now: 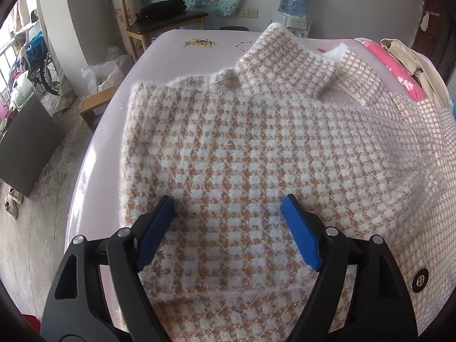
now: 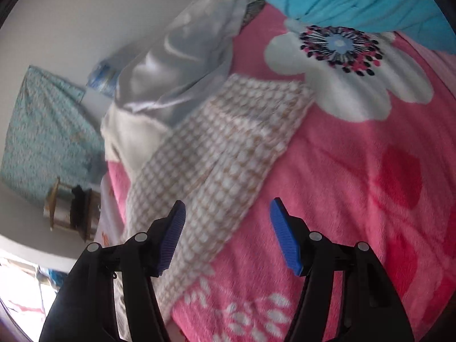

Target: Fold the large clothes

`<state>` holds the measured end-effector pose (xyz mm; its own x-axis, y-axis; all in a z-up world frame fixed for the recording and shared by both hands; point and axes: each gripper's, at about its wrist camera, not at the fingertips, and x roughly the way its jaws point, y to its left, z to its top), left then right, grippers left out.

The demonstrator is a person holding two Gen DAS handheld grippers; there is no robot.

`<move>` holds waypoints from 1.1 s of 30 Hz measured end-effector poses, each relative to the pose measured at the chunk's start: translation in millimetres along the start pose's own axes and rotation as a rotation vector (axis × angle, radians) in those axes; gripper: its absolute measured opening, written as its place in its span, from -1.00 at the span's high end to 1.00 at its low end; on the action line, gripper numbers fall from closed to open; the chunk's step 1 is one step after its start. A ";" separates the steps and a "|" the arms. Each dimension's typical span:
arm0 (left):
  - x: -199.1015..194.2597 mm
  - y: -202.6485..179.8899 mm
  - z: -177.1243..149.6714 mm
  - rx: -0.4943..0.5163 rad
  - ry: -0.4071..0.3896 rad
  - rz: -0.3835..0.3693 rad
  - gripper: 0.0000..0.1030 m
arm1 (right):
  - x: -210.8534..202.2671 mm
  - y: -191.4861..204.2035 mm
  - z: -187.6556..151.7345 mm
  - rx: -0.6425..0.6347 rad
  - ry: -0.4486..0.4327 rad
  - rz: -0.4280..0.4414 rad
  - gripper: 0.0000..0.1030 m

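While both tongs stand apart and empty, the checked coat (image 1: 242, 142) lies half folded on the pale table (image 1: 94, 199).

Left gripper (image 1: 228, 208) hangs directly over the coat's near folded panel, blue pads spread wide, no cloth pinched; it is tipped steeply down at the fabric. Beyond it the coat runs away toward the collar (image 1: 285, 57) at the table's far edge, so the long axis lies straight ahead of these tongs. Right gripper (image 2: 228, 219), likewise parted and holding nothing, is rolled and points at the coat's sleeve (image 2: 228, 154), which trails off onto the pink blanket (image 2: 356, 185). Judgement: the right hand is nearer the loose sleeve, the next part to fold.
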<state>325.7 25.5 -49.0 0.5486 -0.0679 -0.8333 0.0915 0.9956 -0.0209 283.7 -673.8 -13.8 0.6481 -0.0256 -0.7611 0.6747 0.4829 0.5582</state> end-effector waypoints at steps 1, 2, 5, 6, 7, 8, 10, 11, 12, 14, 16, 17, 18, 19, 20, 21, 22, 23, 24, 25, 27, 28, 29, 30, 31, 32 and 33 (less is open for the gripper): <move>0.1 -0.3 0.0 -0.001 0.000 0.001 -0.46 | 4.4 -9.1 7.8 0.031 -0.011 -0.003 -0.18; 0.0 0.4 0.0 0.000 0.001 -0.001 -0.46 | 10.3 -15.0 14.3 0.059 -0.018 -0.007 -0.17; 0.3 1.7 0.0 -0.007 0.000 -0.003 -0.45 | 27.7 -30.0 31.7 0.123 -0.033 -0.022 0.06; 0.5 1.7 0.1 -0.005 0.000 -0.001 -0.46 | 31.9 -32.8 35.3 0.131 -0.046 -0.017 0.15; 0.6 1.4 0.3 -0.004 -0.001 0.000 -0.45 | 33.3 -33.0 38.6 0.127 -0.061 -0.017 0.18; 0.6 1.7 0.3 -0.005 -0.002 -0.001 -0.46 | 34.9 -32.2 41.6 0.117 -0.074 -0.021 0.24; 0.2 1.4 0.0 -0.003 -0.002 0.000 -0.46 | 37.5 -30.0 45.8 0.101 -0.086 -0.012 0.39; 0.4 1.7 0.2 -0.002 -0.002 -0.001 -0.46 | 37.2 -27.4 45.9 0.089 -0.089 -0.013 0.47; 0.4 1.6 0.0 -0.003 -0.002 0.000 -0.46 | 34.2 -23.2 48.4 0.067 -0.098 -0.015 0.51; 0.4 0.9 0.0 0.000 -0.001 0.004 -0.46 | 21.1 -11.0 46.2 0.007 -0.132 -0.013 0.54; 0.4 0.5 -0.4 0.007 0.003 0.008 -0.45 | 2.8 3.2 43.8 -0.050 -0.163 0.013 0.56; 0.4 1.1 -0.2 0.006 0.005 0.006 -0.45 | -9.1 10.8 41.6 -0.080 -0.181 0.023 0.56; 0.4 1.3 0.1 0.007 0.007 0.005 -0.45 | -22.5 18.3 38.9 -0.109 -0.200 0.032 0.56; 0.5 0.5 -0.1 0.009 0.006 0.007 -0.44 | -37.8 22.2 37.1 -0.141 -0.220 0.038 0.57; 0.5 0.6 0.0 0.009 0.006 0.007 -0.44 | -53.3 29.8 34.1 -0.177 -0.241 0.041 0.57; 0.2 0.5 0.3 0.008 0.005 0.009 -0.42 | -67.7 40.8 30.4 -0.213 -0.260 0.051 0.57; -0.3 0.3 0.5 0.009 0.006 0.011 -0.38 | -81.3 51.8 25.9 -0.245 -0.277 0.064 0.57; -1.4 0.7 0.8 0.009 0.005 0.012 -0.35 | -95.2 63.8 20.6 -0.282 -0.295 0.079 0.57; -2.8 0.6 0.6 0.012 0.004 0.015 -0.30 | -108.1 75.5 14.8 -0.318 -0.313 0.090 0.57; -4.5 -0.3 0.2 0.021 0.000 0.020 -0.27 | -120.7 89.1 7.4 -0.359 -0.329 0.100 0.57; -6.5 -2.1 -1.8 0.040 -0.003 0.028 -0.23 | -138.5 117.0 -6.0 -0.430 -0.354 0.115 0.57; -7.0 -2.6 -3.3 0.041 -0.003 0.025 -0.19 | -150.0 128.3 -14.9 -0.460 -0.360 0.127 0.57; -7.6 -1.9 -4.4 0.039 -0.006 0.022 -0.16 | -156.1 142.5 -22.3 -0.489 -0.364 0.136 0.57; -8.2 -1.6 -4.6 0.040 -0.008 0.020 -0.10 | -161.3 156.7 -31.0 -0.518 -0.369 0.143 0.57; -8.4 -0.6 -5.0 0.039 -0.010 0.016 0.00 | -166.3 170.6 -40.0 -0.547 -0.372 0.154 0.57; -8.6 0.9 -4.9 0.033 -0.011 0.009 0.06 | -170.0 186.0 -49.6 -0.578 -0.373 0.168 0.57; -9.0 3.2 -4.3 0.025 -0.010 -0.005 0.16 | -173.3 201.5 -60.0 -0.606 -0.373 0.182 0.57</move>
<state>317.4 29.5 -44.0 0.5562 -0.0736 -0.8278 0.1147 0.9933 -0.0113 286.1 -519.6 210.8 0.8812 -0.1427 -0.4507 0.3009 0.9046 0.3019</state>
